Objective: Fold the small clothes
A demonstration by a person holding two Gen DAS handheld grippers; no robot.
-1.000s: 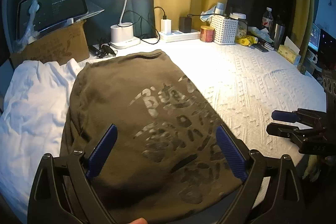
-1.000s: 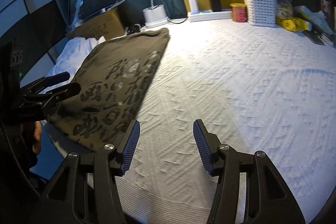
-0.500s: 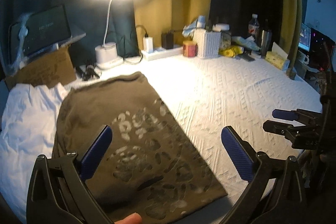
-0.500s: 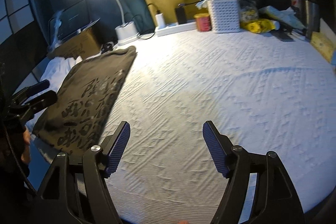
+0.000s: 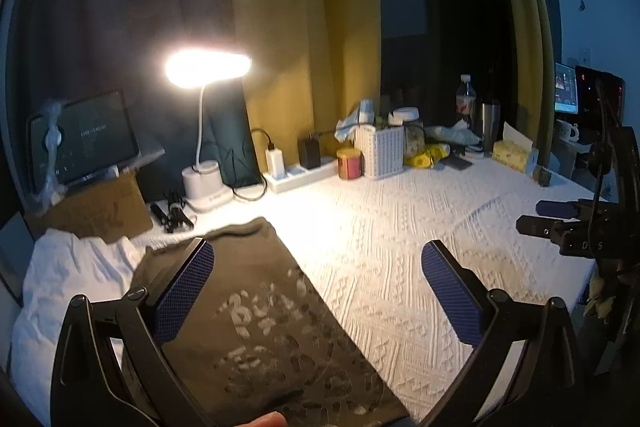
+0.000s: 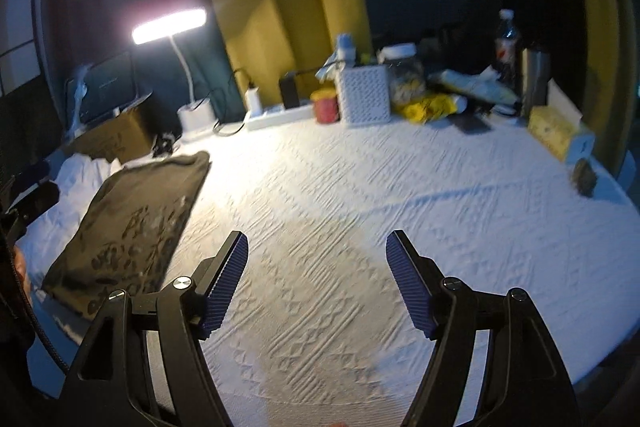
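Olive printed tee [image 5: 264,331] lies folded flat at near-left of counter [image 5: 420,227], atop white garment [image 5: 68,283] w/ no folds visible; left hand-held gripper [image 5: 318,291] & right hand-held gripper [image 6: 316,283] both wide open, empty, so prob. one item done, white one next.

Left gripper [image 5: 318,291] raised, jaws spread wide, holding nothing. Right gripper [image 6: 317,281] likewise agape, unladen.

It looks like a room in a home: a table with a white cloth [image 6: 400,195], a lamp [image 5: 208,69], curtains [image 5: 304,27], snacks and bottles.
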